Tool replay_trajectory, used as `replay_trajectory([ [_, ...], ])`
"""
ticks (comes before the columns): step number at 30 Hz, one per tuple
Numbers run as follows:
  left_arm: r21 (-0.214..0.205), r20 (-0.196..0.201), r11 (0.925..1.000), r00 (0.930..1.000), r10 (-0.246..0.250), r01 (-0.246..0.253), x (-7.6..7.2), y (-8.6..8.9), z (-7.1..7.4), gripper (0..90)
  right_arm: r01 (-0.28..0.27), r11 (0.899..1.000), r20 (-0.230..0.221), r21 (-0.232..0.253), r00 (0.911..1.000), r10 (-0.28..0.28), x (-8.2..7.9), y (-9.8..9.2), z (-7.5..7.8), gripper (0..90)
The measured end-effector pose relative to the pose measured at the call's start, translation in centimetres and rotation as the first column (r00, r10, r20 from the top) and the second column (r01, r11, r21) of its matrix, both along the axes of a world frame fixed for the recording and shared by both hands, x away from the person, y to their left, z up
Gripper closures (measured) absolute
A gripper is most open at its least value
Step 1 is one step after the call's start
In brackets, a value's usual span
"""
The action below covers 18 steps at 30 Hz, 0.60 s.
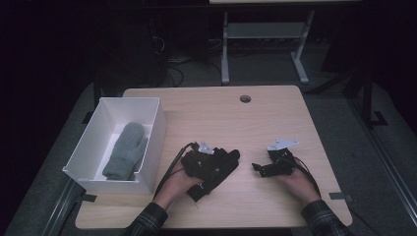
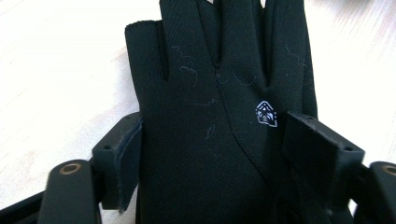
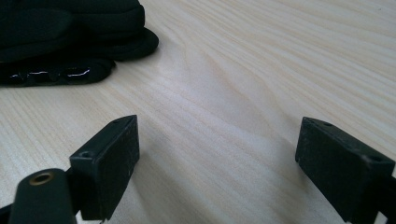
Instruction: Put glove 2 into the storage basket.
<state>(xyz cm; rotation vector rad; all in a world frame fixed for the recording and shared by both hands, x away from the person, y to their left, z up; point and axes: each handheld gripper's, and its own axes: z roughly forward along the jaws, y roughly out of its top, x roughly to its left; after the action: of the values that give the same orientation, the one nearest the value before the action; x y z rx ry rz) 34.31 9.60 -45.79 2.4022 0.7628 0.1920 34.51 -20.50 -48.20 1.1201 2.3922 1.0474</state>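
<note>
Flat on the pale wooden table lies a black glove, a smooth, fine-knit thing with a few stray threads and lint clinging to its back and a small white emblem printed below the knuckles. From the left gripper view its fingers point away from the camera, and the left gripper straddles the palm part, one flat black pad on either side. Both pads stand at the glove's edges; whether they press on it cannot be told, and the jaws are spread wide. Seen from the high view, the same glove reads as a dark, crumpled shape under the left gripper, just right of a white rectangular box. Inside the box rests a grey mitten, soft and fuzzy, rounded at the tip, thumb turned toward the box's right wall.

Well apart to the right, the right gripper sits low over bare wood, released. Its own view shows the wood grain running in long pale streaks between the wide-open pads of the right gripper, and the glove's fingertips stacked in thick, rounded folds at the upper left, one with a glossy strip.
</note>
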Motion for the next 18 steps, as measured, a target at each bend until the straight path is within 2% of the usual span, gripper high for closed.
replay_trajectory([
  [5, -0.002, -0.013, 0.9997, 0.9996, -0.026, 0.026, -0.04, 0.13, 0.19, 34.8, 0.0, 1.0, 0.0, 0.0, 1.0, 0.0, 0.0, 0.0, 0.0, 13.6],
  [8, -0.019, -0.044, 0.9989, 0.9981, -0.044, 0.043, -0.17, 0.08, 0.4, 50.6, 0.001, 1.0, 0.0, 0.001, 1.0, -0.001, -0.01, 0.01, 0.0, 13.6],
  [10, -0.014, -0.055, 0.9988, 0.9973, -0.048, 0.047, -0.23, -0.02, 0.51, 57.6, 0.002, 1.0, 0.001, 0.0, 1.0, -0.002, -0.01, 0.02, -0.01, 13.6],
  [13, -0.013, -0.068, 0.9991, 0.9968, -0.041, 0.041, -0.21, -0.14, 0.61, 62.1, 0.001, 1.0, 0.0, 0.0, 1.0, -0.001, 0.0, 0.02, 0.0, 13.6],
  [18, -0.053, -0.112, 0.9983, 0.9933, -0.03, 0.024, 0.06, 0.15, 0.77, 63.6, 0.002, 1.0, 0.001, 0.001, 1.0, -0.002, 0.0, 0.03, -0.01, 13.6],
])
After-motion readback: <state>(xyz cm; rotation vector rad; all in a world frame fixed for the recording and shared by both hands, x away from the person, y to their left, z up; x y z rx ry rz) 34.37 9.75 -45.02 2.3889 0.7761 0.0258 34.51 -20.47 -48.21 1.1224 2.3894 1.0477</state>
